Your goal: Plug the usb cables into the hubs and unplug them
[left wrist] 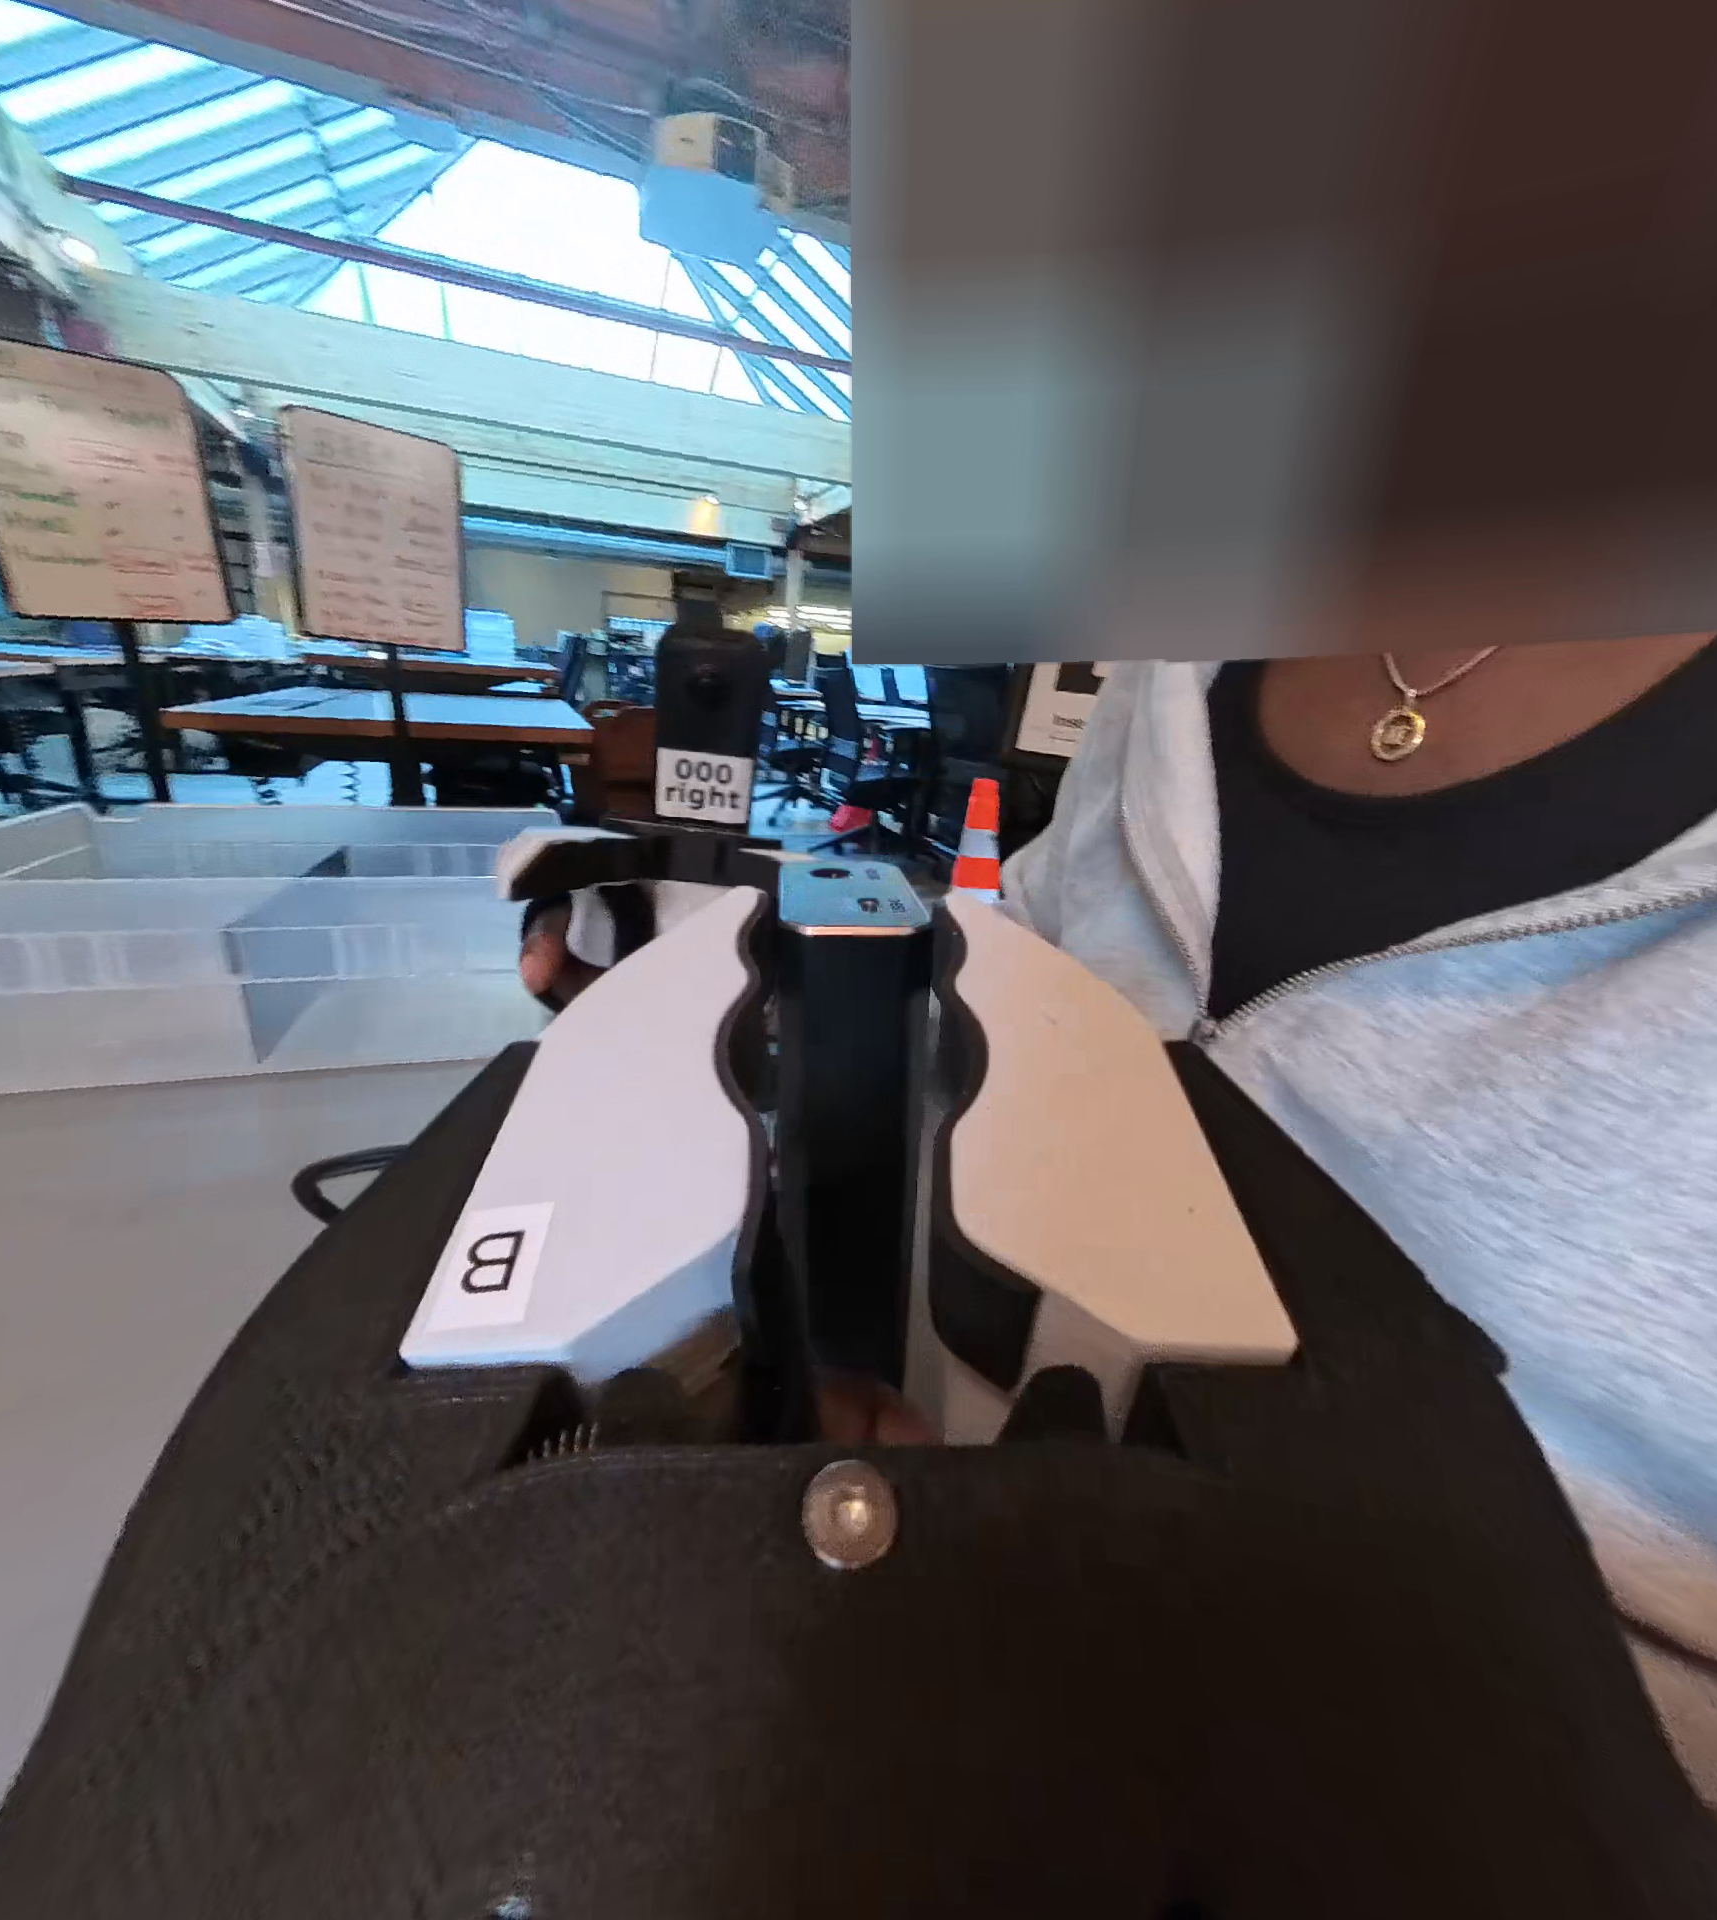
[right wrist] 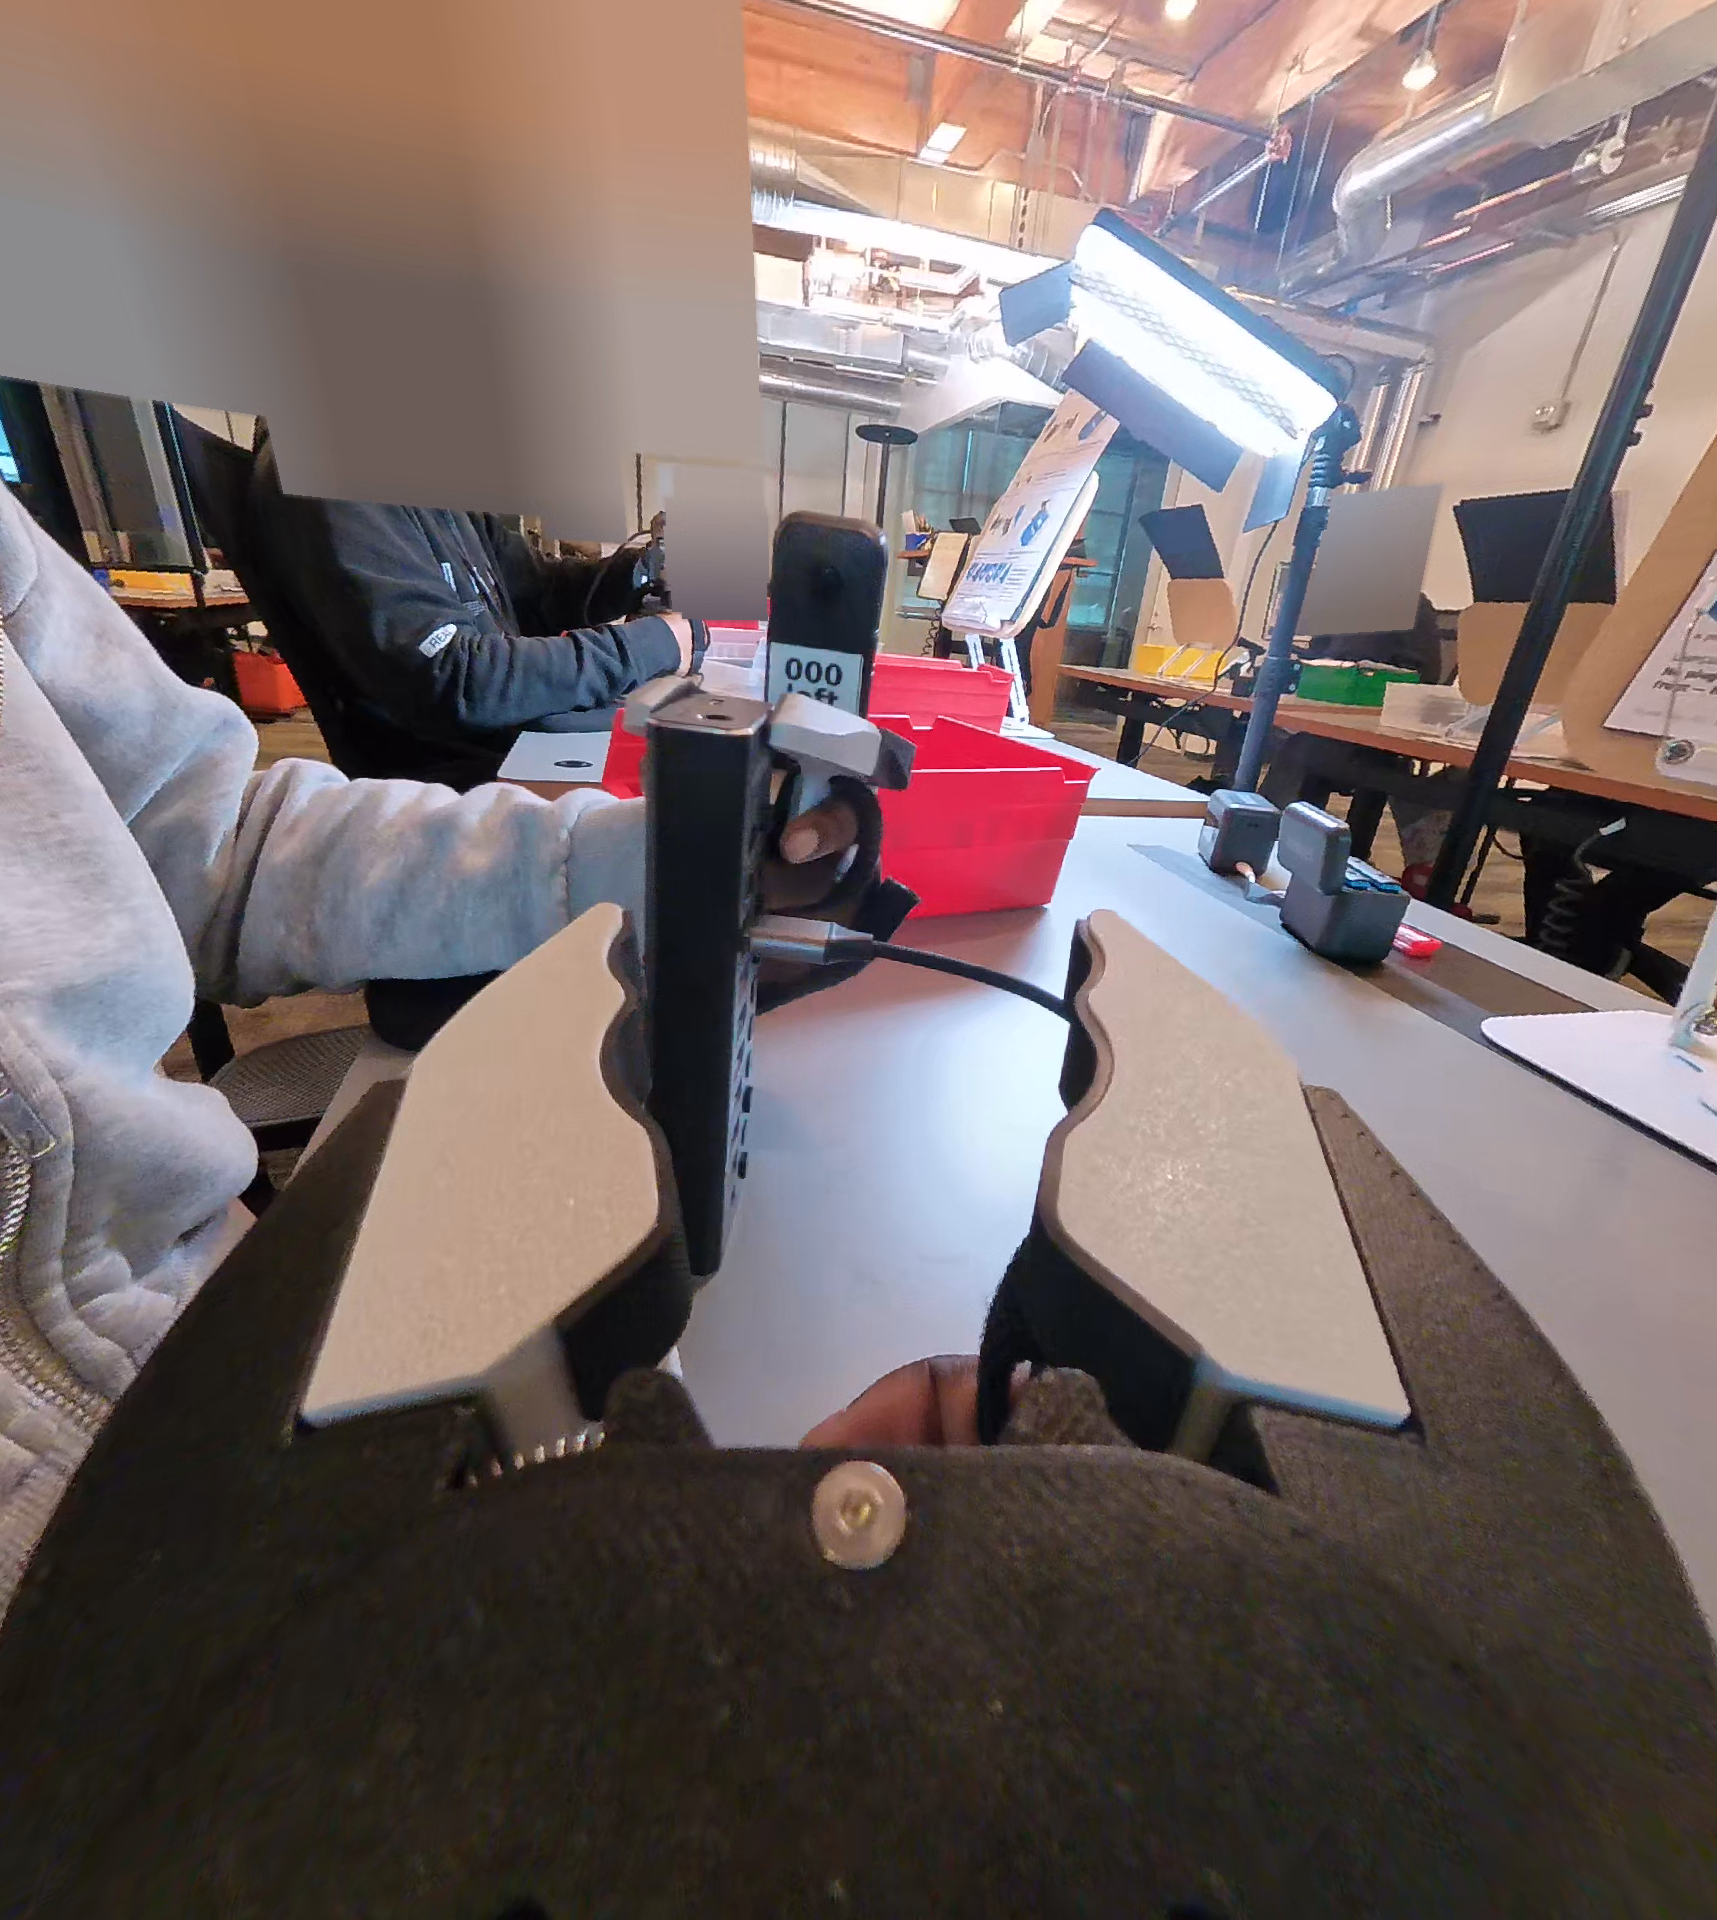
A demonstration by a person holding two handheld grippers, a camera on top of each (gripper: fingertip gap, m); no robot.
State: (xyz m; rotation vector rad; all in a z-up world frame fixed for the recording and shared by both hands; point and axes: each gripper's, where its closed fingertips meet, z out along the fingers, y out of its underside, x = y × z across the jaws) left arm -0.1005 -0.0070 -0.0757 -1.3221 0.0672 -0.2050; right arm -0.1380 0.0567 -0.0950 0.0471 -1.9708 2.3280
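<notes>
My left gripper (left wrist: 849,909) is shut on a long black USB hub (left wrist: 843,1122) with a silver end cap, held lengthwise between the fingers. In the right wrist view the hub (right wrist: 698,987) stands upright, gripped at its far end by the left gripper (right wrist: 729,727). A silver USB plug (right wrist: 802,945) sits in the hub's side. Its black cable (right wrist: 979,977) runs right, behind my right finger. My right gripper (right wrist: 854,935) is open around the hub and plug, its left finger beside the hub. It also shows beyond the hub in the left wrist view (left wrist: 615,862).
Clear plastic bins (left wrist: 158,935) stand at the left of the grey table (left wrist: 106,1299), where a black cable loop (left wrist: 314,1184) lies. Red bins (right wrist: 979,810), two grey boxes (right wrist: 1332,873) and a white stand base (right wrist: 1612,1060) lie beyond. A person's grey hoodie (left wrist: 1456,1143) is close. The gap from one gripper's tips to the other's is roughly 9 centimetres.
</notes>
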